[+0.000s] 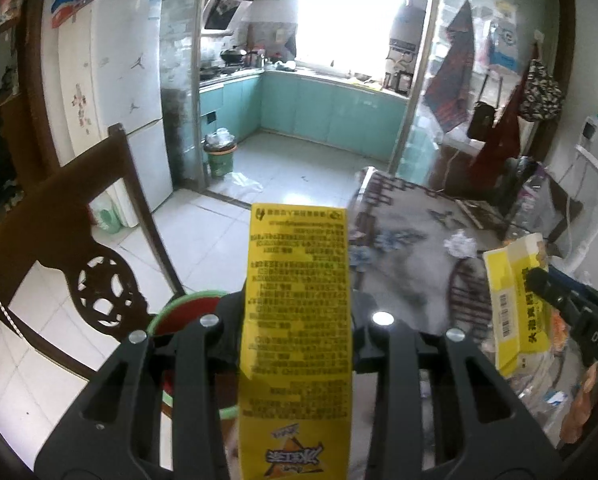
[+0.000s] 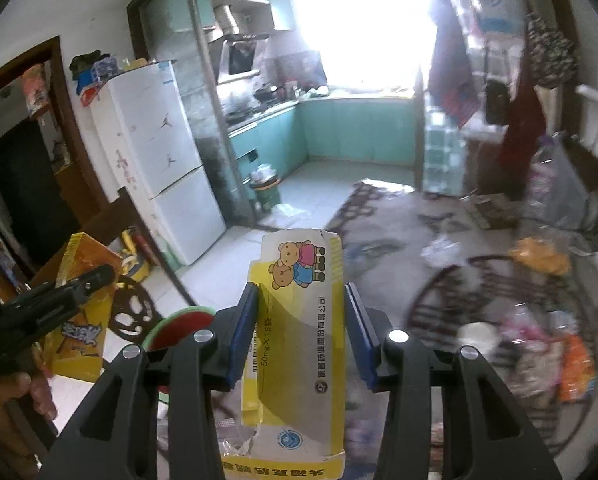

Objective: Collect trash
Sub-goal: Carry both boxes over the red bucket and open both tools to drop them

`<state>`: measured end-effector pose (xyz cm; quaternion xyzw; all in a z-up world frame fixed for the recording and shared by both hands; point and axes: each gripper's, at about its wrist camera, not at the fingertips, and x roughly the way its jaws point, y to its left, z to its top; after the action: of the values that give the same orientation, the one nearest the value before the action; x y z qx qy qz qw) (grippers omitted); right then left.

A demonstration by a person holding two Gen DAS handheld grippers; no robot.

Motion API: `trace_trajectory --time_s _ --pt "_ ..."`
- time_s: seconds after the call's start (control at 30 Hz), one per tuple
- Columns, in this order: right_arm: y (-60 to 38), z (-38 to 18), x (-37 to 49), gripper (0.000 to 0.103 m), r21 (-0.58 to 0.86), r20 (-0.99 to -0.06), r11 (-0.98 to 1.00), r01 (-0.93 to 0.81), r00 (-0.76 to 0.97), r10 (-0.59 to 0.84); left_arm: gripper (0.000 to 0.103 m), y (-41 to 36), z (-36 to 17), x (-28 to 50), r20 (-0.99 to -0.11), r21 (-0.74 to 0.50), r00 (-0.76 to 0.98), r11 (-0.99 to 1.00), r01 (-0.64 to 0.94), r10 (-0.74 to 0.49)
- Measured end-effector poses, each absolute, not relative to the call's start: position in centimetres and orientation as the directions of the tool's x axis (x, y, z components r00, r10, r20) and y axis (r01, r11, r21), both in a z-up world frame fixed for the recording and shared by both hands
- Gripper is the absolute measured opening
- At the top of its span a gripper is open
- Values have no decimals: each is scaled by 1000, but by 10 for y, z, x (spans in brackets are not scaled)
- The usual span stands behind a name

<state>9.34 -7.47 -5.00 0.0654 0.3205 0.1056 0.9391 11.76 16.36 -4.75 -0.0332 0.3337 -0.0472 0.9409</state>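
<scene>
Two boxes: one per claw, both yellow and held up over a cluttered table.
Snack box (image 1: 297, 320): long, yellow, covered in small print; it stands lengthwise between the fingers of the left claw (image 1: 299, 344), which pinch it from both sides.
Medicine box (image 2: 299, 320): yellow and white, with two cartoon bears near its torn top flap; the blue pads (image 2: 241, 340) of the right claw (image 2: 301, 340) press on its two sides, partly closed around it.
Claws: two, side by side; from the left wrist camera the right claw with its box shows at the right edge, and from the right wrist camera the left claw with its box shows at the left edge, a hand (image 2: 11, 396) under it.
Trash bin (image 1: 219, 154): one, green, lined with a bag and already heaped, on the tiled floor at the kitchen doorway, well apart from both boxes.
Paper ball (image 1: 460, 243): one, white, crumpled, on the glass table (image 1: 411, 240) beyond the boxes.
Chair (image 1: 71, 240): one, dark carved wood, left of the left claw.
Fridge (image 1: 119, 92): one, white, behind the chair.
</scene>
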Motion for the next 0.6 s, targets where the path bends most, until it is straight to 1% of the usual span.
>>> trace_trajectory --time_s 0.1,0.2,0.27,0.33,0.37,0.4,0.43,0.47,0.5,0.53,0.6 --pt "-39 -61 113 42 213 -611 961 -175 744 271 35 188 -55 128 -641 -99 760 994 54 -105" --pt "-7 -70 126 42 157 -635 968 -197 731 251 35 214 -62 138 -658 -101 746 994 47 -102" --pt "1 -82 132 42 90 -666 978 -190 718 201 35 229 -66 145 -667 -110 737 993 49 -110" --pt "-6 -99 136 42 71 -698 986 -154 698 159 35 235 -69 151 -673 -116 729 991 61 -124" --pt "-10 -105 133 42 25 -703 992 -124 704 106 35 236 -70 153 -675 -119 726 991 67 -130" --pt "-11 -112 130 42 -72 -690 994 -86 724 13 35 237 -71 156 -677 -125 723 989 75 -140" --pt "-13 -116 126 42 -113 -673 990 -78 739 -19 35 237 -71 158 -677 -129 720 988 82 -149" --pt "-18 -116 122 42 -88 -650 993 -84 760 7 35 235 -73 160 -678 -131 717 987 96 -160" --pt "-27 -115 120 42 -8 -640 997 -80 766 56 35 232 -74 161 -679 -130 714 985 109 -169" --pt "-34 -114 119 42 48 -636 997 -59 768 77 35 229 -76 163 -682 -130 709 983 126 -181" --pt "-45 -110 116 42 93 -606 996 -17 793 70 35 225 -77 167 -685 -134 701 980 149 -200"
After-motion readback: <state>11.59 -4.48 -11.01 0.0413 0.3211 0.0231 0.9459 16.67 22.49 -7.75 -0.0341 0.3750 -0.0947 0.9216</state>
